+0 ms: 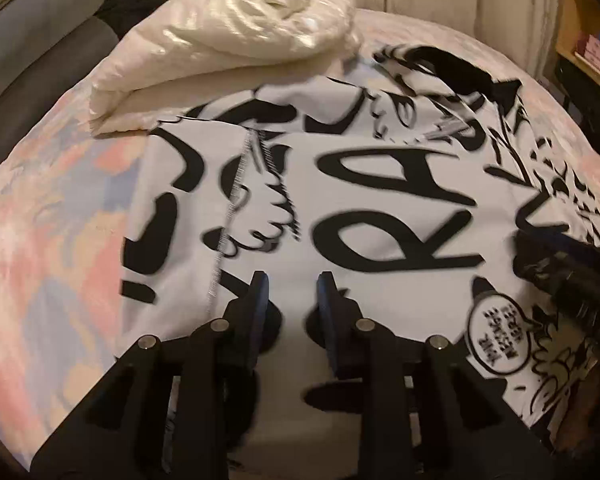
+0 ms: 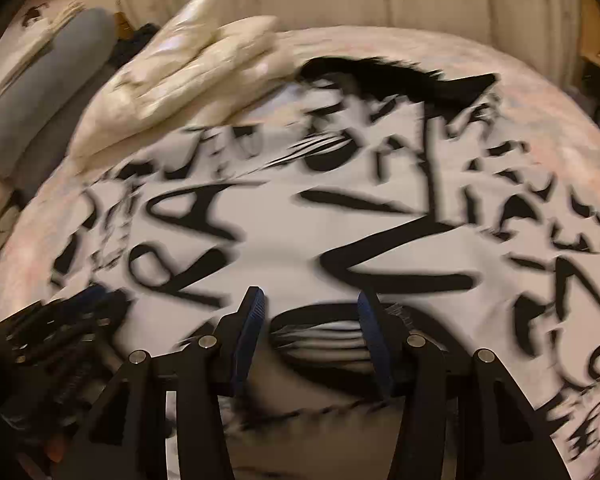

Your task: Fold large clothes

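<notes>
A large white garment [image 1: 380, 140] printed with big black letters lies spread flat on the bed, its black collar [image 1: 452, 64] at the far end. A flap with a stitched edge [image 1: 228, 208] is folded inward on its left side. My left gripper [image 1: 293, 292] hovers over the near part of the cloth, jaws a little apart and nothing between them. The right gripper [image 1: 560, 268] shows blurred at the right edge. In the blurred right wrist view, my right gripper [image 2: 310, 306] stands open over the same garment [image 2: 300, 240], with the left gripper [image 2: 72, 320] at the lower left.
The bed has a pastel pink and blue cover [image 1: 60, 208]. A cream puffy quilted item [image 1: 236, 40] lies at the far left, touching the garment's edge. Grey bolsters [image 2: 48, 80] lie beyond it. A wooden wall stands behind, and a shelf [image 1: 592, 52] at the right.
</notes>
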The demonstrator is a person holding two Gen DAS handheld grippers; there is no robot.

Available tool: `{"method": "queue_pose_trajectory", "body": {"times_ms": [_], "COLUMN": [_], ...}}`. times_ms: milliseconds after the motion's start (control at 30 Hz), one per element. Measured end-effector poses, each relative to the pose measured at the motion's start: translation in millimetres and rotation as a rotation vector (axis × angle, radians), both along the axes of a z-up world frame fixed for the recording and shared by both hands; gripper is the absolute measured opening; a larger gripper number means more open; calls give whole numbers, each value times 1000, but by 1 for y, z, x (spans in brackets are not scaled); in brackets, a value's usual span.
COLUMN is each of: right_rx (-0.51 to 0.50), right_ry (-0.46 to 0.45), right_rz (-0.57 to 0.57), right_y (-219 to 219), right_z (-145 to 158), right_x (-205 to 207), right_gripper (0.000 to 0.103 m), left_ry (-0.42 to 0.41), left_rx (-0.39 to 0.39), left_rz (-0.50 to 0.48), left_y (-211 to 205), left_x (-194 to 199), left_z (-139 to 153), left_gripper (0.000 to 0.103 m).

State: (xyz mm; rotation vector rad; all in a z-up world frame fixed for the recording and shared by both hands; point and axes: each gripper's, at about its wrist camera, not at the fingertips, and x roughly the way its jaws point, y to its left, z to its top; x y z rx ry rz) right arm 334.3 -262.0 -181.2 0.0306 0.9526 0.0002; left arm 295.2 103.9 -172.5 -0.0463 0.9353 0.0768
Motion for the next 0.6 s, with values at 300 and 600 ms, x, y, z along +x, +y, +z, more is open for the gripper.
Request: {"method": "queue_pose_trajectory", "body": {"times_ms": [300,600], "right_rx": [76,177], "right_ry": [3,21], "right_rz": [-135,-32], "right_y": [-92,-36], "right_z": [6,43], "right_x": [-7,-64], "right_gripper": [10,27], "left_ry": [-12,11], "left_rx": [14,-101], "left_rz": [-9,-91], "left_y": [18,-12], "left_x": [0,-51], "left_z": [3,34], "left_gripper": [23,23]}}
